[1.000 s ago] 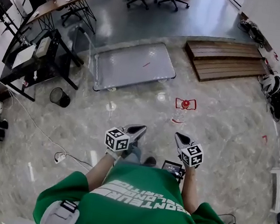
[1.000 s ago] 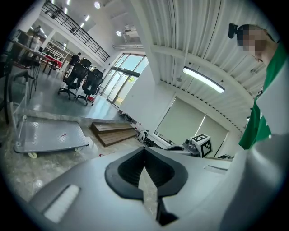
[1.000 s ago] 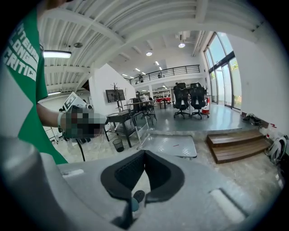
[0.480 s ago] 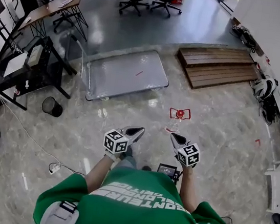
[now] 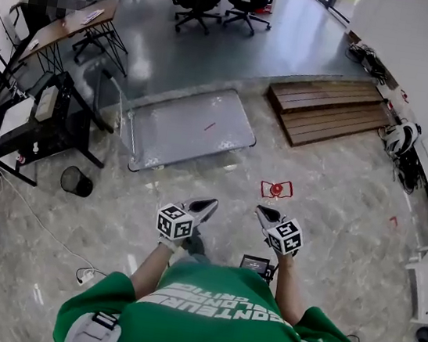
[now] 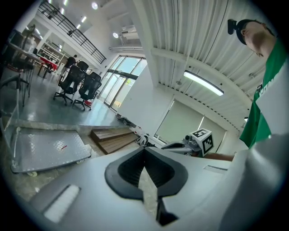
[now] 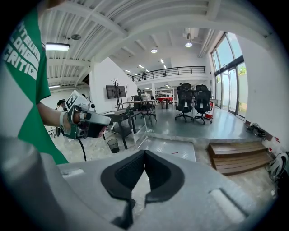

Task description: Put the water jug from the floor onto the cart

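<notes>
Left gripper [image 6: 144,151]: its two dark jaws are pressed together at the tips, with nothing held between them. Only pale floor shows through the hollow behind the tips. Right gripper [image 7: 144,154]: the same, closed tip to tip and empty.

Both are held side by side in front of a person in a green shirt [image 5: 210,308], pointing forward and somewhat down, touching nothing.

Just ahead of the right gripper, on the marbled floor [image 5: 333,222], stands the water jug [image 5: 276,189], a clear container with a red cap and red handle frame. It is apart from both grippers.

Farther ahead and to the left sits the cart [image 5: 188,127], a low flat metal platform with an upright push handle at its left end. Its deck is bare except for a small red mark. The jug is near the cart but not touching it. Wooden steps [image 5: 329,107] lie to the cart's right.

The task appears hardly begun: the jug is not yet grasped, so reaching, gripping, lifting and setting it on the cart all remain.
</notes>
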{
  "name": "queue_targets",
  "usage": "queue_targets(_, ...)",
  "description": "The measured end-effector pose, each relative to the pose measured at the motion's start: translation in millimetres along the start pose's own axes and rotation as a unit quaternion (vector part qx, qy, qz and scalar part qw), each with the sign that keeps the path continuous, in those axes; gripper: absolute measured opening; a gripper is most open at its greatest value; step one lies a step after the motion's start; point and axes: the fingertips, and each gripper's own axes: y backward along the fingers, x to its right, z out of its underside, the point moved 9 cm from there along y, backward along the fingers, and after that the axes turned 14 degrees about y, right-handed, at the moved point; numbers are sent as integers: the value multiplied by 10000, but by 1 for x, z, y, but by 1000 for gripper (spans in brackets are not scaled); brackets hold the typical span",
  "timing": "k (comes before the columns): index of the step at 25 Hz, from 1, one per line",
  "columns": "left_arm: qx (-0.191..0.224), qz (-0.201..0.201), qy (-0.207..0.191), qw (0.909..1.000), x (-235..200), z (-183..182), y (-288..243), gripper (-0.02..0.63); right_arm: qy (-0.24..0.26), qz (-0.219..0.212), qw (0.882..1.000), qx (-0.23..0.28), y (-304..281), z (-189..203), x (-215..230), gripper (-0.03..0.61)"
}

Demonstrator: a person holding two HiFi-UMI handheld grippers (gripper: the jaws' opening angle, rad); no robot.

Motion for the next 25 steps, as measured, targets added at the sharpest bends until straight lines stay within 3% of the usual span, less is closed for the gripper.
queue_targets(12, 166, -10, 49, 9998, -52, -46, 26, 14, 204, -124, 9997, -24, -64, -46, 0, -8)
queue_targets(18, 296, -36, 102, 9995, -73, -49, 42, 14, 280, -152, 9995, -40, -83, -49, -11, -8)
queue_targets(25, 154, -8, 115, 9998, -76, -53, 39, 14, 134, -38, 9999, -48, -81, -47, -6, -8)
